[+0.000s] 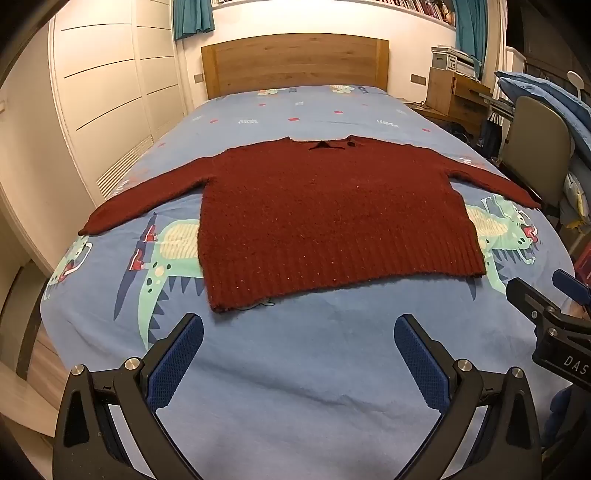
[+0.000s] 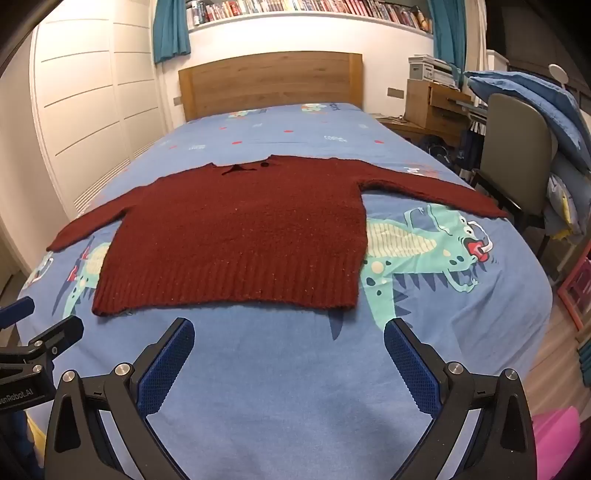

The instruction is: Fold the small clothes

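Two wide-open grippers above a red sweater spread on a bed

Nearest, the left gripper (image 1: 299, 328) and right gripper (image 2: 289, 332) hang with jaws spread wide and empty, short of the sweater (image 2: 236, 236). It lies flat on the blue dinosaur sheet (image 1: 332, 369), sleeves out. Beyond the sweater stands the wooden headboard (image 2: 269, 81), under a full bookshelf (image 2: 314, 9).
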The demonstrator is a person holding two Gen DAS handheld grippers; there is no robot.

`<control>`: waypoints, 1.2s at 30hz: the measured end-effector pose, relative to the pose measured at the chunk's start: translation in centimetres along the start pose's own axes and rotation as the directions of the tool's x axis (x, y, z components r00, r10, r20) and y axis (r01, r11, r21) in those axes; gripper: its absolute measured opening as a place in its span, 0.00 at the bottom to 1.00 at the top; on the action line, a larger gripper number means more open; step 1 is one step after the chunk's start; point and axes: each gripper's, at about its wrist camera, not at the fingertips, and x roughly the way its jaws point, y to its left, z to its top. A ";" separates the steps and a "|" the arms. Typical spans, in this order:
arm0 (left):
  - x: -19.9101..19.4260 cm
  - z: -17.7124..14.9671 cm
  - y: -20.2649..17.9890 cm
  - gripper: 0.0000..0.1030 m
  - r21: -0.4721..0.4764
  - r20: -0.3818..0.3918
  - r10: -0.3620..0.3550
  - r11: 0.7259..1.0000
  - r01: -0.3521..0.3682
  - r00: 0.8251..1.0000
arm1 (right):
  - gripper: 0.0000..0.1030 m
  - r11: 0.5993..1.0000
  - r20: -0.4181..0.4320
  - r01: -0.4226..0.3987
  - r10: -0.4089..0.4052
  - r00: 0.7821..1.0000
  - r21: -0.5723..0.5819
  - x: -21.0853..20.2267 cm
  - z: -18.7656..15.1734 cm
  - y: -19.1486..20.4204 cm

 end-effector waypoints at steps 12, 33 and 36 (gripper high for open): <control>0.7 -0.8 -0.5 0.99 0.000 -0.005 -0.002 1.000 0.002 1.000 | 1.00 1.000 -0.003 -0.004 0.004 1.000 0.002 0.1 -0.1 -0.1; 0.3 -0.4 -0.9 0.99 0.004 -0.005 -0.048 0.999 0.048 0.999 | 1.00 1.000 -0.002 -0.006 0.006 1.000 0.003 0.2 -0.1 -0.5; 0.4 -0.4 -1.0 0.99 0.005 -0.008 -0.052 0.999 0.052 0.999 | 1.00 1.000 -0.001 -0.006 0.006 1.000 0.004 0.1 -0.2 -0.4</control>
